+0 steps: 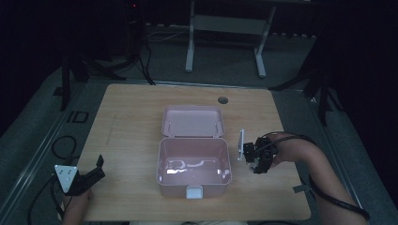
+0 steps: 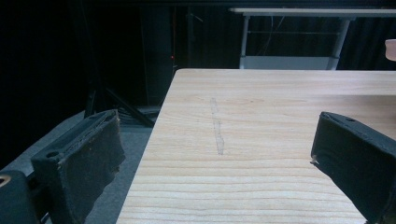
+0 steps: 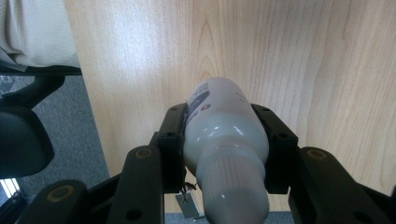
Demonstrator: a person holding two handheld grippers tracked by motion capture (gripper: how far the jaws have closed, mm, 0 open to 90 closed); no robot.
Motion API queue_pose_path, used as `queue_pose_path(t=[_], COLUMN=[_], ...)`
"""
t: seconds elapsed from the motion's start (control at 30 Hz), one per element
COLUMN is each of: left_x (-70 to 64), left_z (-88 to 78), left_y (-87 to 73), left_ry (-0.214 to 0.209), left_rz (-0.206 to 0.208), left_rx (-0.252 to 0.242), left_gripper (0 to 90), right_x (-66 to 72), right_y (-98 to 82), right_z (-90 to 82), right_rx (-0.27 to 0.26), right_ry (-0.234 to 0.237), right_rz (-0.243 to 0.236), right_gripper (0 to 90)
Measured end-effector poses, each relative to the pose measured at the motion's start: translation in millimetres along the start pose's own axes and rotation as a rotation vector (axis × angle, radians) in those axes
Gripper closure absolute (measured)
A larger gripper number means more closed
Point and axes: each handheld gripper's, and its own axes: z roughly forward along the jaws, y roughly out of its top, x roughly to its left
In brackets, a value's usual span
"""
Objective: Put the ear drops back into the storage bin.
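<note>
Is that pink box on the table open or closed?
Open. The pink box's lid lies flipped back flat behind it, showing its bare inside.

Pale wood-grain table (image 1: 122, 112), matt, with a faint scuffed streak (image 2: 217, 133) along the grain. Pink plastic box (image 1: 193, 161) with hinged lid (image 1: 192, 121), smooth and glossy, catching light on the inner floor; white plastic latch (image 1: 194, 191) at the front. White plastic bottle (image 3: 224, 135), smooth with a soft sheen, ribbed cap (image 3: 233, 186), printed label (image 3: 198, 99). Black jaws of the left gripper (image 2: 219, 154) faced with rough, worn padding, frayed at the edges. Right gripper (image 3: 226, 140) in matt black plastic with brass-coloured metal screw inserts. Grey carpet-like floor (image 3: 70, 121), coarse. Off-white ribbed cloth (image 3: 32, 32) at the table edge.
</note>
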Motion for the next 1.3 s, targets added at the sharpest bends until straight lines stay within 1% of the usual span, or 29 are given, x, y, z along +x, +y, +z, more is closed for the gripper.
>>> queue_pose_path(t=[0.23,0.27,0.37,0.67,0.7,0.97,1.0,1.1,1.17,1.2,1.3], left_x=[0.0,0.0,-0.1,-0.1,0.0,0.0,0.0,0.2,0.2,0.2,0.3], left_z=[0.0,0.0,0.1,0.3,0.3,0.1,0.1,0.1,0.0,0.1,0.0], left_y=[0.0,0.0,0.0,0.0,0.0,0.0,0.0,0.0,0.0,-0.1,0.0], left_ry=[0.001,0.001,0.001,0.001,0.001,0.001,0.000,0.000,0.000,0.000,-0.001], left_rz=[-0.001,0.000,-0.002,-0.002,-0.001,-0.001,-0.001,-0.002,-0.003,-0.003,-0.003], left_rx=[0.000,0.000,-0.001,0.000,0.000,0.000,0.000,0.000,0.001,0.001,0.001], left_gripper=[2.4,2.4,2.4,2.4,2.4,2.4,2.4,2.4,2.4,2.4,2.4], right_x=[2.2,2.9,3.7,5.1,5.5,7.7,8.9,10.2,10.5,10.6,11.4], right_y=[0.8,1.4,2.5,7.8,10.8,23.5,28.5,35.4,37.6,42.5,49.8], right_z=[-13.8,-18.8,-26.9,-34.1,-36.4,-45.2,-48.7,-53.1,-54.1,-56.2,-58.0], right_rx=[-0.014,-0.014,-0.023,-0.014,-0.017,-0.022,-0.025,-0.031,-0.033,-0.036,-0.036], right_ry=[-0.008,-0.019,-0.032,-0.040,-0.047,-0.051,-0.052,-0.054,-0.057,-0.059,-0.060], right_rz=[0.005,0.001,0.001,0.003,0.001,-0.012,-0.021,-0.029,-0.032,-0.039,-0.044], right_gripper=[59.6,59.6,59.6,59.6,59.6,59.6,59.6,59.6,59.6,59.6,59.6])
